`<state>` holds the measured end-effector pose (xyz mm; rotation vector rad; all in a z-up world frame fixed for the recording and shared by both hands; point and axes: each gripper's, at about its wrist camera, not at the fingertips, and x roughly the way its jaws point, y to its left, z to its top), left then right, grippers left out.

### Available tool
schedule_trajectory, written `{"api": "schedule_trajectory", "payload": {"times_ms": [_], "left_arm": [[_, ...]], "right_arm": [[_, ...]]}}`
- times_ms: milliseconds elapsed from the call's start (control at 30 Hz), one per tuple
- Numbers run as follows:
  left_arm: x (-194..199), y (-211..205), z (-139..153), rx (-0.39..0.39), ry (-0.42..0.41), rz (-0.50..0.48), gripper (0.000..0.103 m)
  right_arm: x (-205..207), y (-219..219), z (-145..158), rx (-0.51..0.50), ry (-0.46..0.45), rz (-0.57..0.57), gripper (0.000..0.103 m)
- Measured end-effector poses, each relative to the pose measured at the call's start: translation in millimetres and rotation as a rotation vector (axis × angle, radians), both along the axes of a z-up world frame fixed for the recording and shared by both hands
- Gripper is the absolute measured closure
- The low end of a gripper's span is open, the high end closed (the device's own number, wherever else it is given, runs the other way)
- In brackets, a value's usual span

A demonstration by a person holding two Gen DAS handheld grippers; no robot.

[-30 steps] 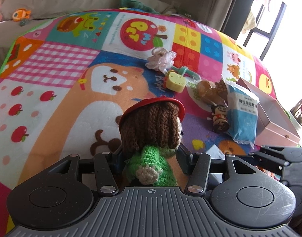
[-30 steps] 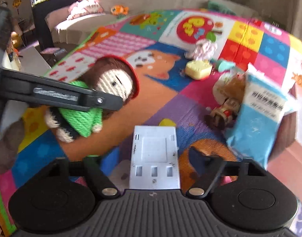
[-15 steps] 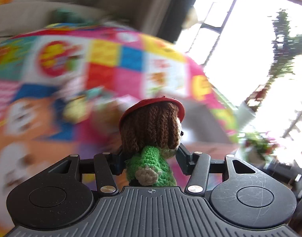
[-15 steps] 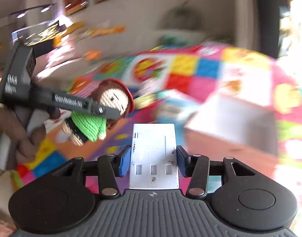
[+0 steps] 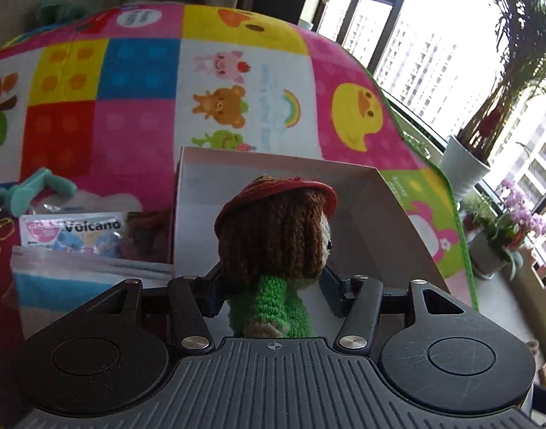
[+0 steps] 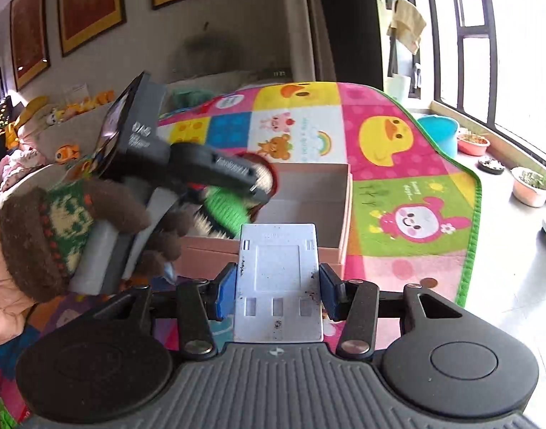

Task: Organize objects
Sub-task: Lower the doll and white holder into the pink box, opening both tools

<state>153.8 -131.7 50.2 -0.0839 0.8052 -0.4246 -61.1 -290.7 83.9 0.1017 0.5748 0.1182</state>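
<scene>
Bright daylight enters through dark-framed windows. Potted plants line the sill. 3 framed pictures hang on the beige wall.

My left gripper has its jaws clamped on the green body of the crocheted doll, head upright above the blue pads. From the right wrist view that gripper reaches in from the left, gripped by my gloved left hand. My right gripper pinches the white plastic card flat between both pads.
</scene>
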Motion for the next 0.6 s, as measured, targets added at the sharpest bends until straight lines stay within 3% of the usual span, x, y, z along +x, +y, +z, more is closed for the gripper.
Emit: {"api": "schedule_trajectory", "payload": {"times_ms": [133, 233, 367, 433, 600], "left_arm": [[-12, 23, 19, -0.029, -0.055, 0.014, 0.045], [-23, 28, 39, 0.008, -0.141, -0.003, 0.045], [-44, 58, 61, -0.086, -0.209, 0.004, 0.045], [-61, 77, 64, -0.11, -0.225, 0.005, 0.045], [-98, 116, 47, -0.086, -0.213, 0.007, 0.046]], "right_arm": [[14, 3, -6, -0.015, 0.013, 0.009, 0.056], [25, 14, -8, -0.037, 0.007, 0.026, 0.056], [41, 25, -5, -0.07, 0.003, 0.027, 0.056], [56, 24, -3, -0.076, 0.011, 0.018, 0.056], [119, 18, -2, -0.081, 0.068, -0.049, 0.056]]}}
